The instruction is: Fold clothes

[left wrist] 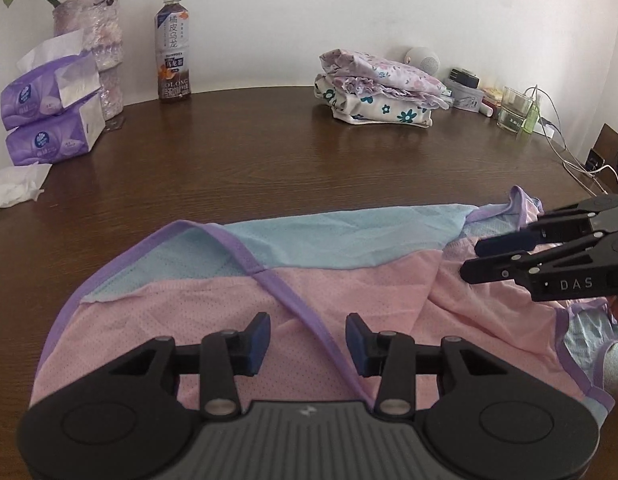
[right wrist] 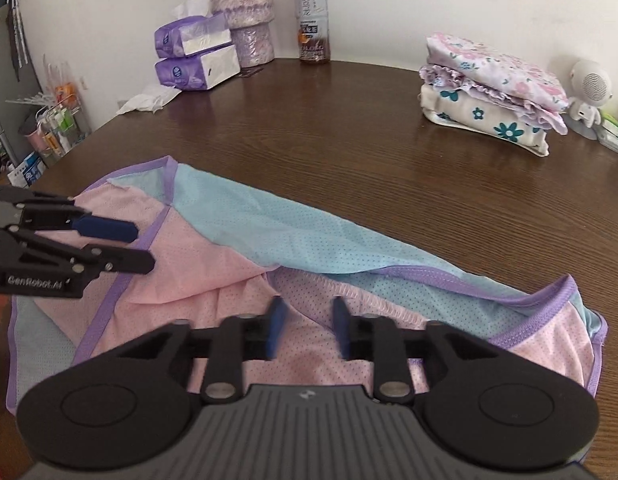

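Both grippers, left (left wrist: 308, 344) and right (right wrist: 305, 328), hover low over mesh garment (left wrist: 349, 288), jaws apart, empty.

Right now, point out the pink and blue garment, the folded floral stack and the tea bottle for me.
pink and blue garment (left wrist: 349, 248), left wrist view, on its blue upper panel.
folded floral stack (right wrist: 493, 92), right wrist view, on the stack's middle.
tea bottle (left wrist: 172, 48), left wrist view, on its label.

rumpled pink-and-blue mesh top (left wrist: 349, 292) on table
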Motion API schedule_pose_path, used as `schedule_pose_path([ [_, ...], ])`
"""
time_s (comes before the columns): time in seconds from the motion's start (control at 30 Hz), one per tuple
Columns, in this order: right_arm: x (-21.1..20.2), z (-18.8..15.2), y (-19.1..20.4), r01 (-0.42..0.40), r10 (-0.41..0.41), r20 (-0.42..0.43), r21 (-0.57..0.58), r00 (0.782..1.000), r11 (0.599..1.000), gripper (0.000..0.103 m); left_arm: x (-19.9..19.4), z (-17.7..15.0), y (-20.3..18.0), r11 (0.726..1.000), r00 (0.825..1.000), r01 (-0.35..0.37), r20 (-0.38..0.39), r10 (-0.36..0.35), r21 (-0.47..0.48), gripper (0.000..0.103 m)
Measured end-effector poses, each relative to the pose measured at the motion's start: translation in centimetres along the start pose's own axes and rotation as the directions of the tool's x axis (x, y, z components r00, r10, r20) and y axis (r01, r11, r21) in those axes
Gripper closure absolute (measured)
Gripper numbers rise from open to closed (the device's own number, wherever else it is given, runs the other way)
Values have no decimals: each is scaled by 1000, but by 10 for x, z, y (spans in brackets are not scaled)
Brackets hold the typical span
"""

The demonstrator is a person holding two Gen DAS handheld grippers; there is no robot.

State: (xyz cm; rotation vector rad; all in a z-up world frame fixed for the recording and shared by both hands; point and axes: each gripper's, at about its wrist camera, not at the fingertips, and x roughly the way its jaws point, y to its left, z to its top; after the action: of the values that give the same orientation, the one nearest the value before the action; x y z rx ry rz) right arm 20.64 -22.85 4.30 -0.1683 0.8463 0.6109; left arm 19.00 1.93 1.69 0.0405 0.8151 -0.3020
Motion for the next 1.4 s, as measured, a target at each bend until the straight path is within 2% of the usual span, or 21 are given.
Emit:
schedule_pose_path([
  [0.07,-2,-1,0,16,-16,4,-12,1000,1000,95,3,1,1,1000,1000,4,10,-4,-11,67],
  [0.1,-4,-1,0,26,-26,7,-17,1000,1000,99,3,2,2,1000,1000,11,15,-10,-16,72],
  [0.17,-8,-2,-1,47,-47,16,-29,999,998,100,5,2,3,1000,999,26,23,-25,-17,86],
  [0.2,-10,-2,-2,59,-58,21,-34,998,998,100,5,1,4,999,999,33,26,-33,-14,96],
  [0.37,-17,-7,-6,103,-102,12,-53,995,993,101,4,0,1,1000,998,23,61,-24,11,99],
  [0.47,-17,-11,-8,113,-113,-3,-56,994,992,100,3,1,4,999,998,32,57,-32,-9,96],
  [0.5,-19,-10,-12,104,-104,0,-31,995,994,96,1,3,7,999,997,45,63,-43,-28,93],
  [0.57,-23,-5,-22,77,-77,17,45,997,996,88,-2,7,13,996,995,64,77,-60,-62,85],
  [0.6,-23,0,-28,65,-68,27,91,997,994,80,-4,12,16,996,995,56,87,-50,-68,75],
  [0.63,-24,4,-35,55,-60,35,136,998,989,78,-6,16,20,996,994,48,97,-41,-74,67],
  [0.67,-22,8,-41,46,-53,36,182,998,982,78,-8,20,23,996,994,40,106,-31,-80,66],
  [0.87,3,22,-72,18,-16,-8,419,1000,908,77,15,46,42,995,998,-25,59,31,-94,62],
  [0.97,15,23,-79,20,-9,-23,490,1000,872,76,35,49,50,992,999,-25,18,27,-126,62],
  [1.07,19,26,-78,40,-29,-29,506,999,861,77,46,51,53,993,999,-23,22,26,-113,64],
  [1.1,21,27,-76,51,-40,-33,496,999,867,85,49,52,54,994,999,-27,29,30,-102,68],
  [1.13,23,28,-74,64,-53,-37,483,998,874,93,51,52,54,995,999,-33,35,36,-89,80],
  [1.17,23,30,-73,70,-59,-37,471,998,879,100,52,52,54,996,998,-43,41,46,-76,88],
  [1.2,24,31,-72,73,-63,-36,459,997,885,100,53,52,54,997,998,-44,46,48,-68,99],
  [1.4,19,43,-71,106,-116,4,382,993,918,101,52,50,56,998,997,-36,71,40,-51,101],
])
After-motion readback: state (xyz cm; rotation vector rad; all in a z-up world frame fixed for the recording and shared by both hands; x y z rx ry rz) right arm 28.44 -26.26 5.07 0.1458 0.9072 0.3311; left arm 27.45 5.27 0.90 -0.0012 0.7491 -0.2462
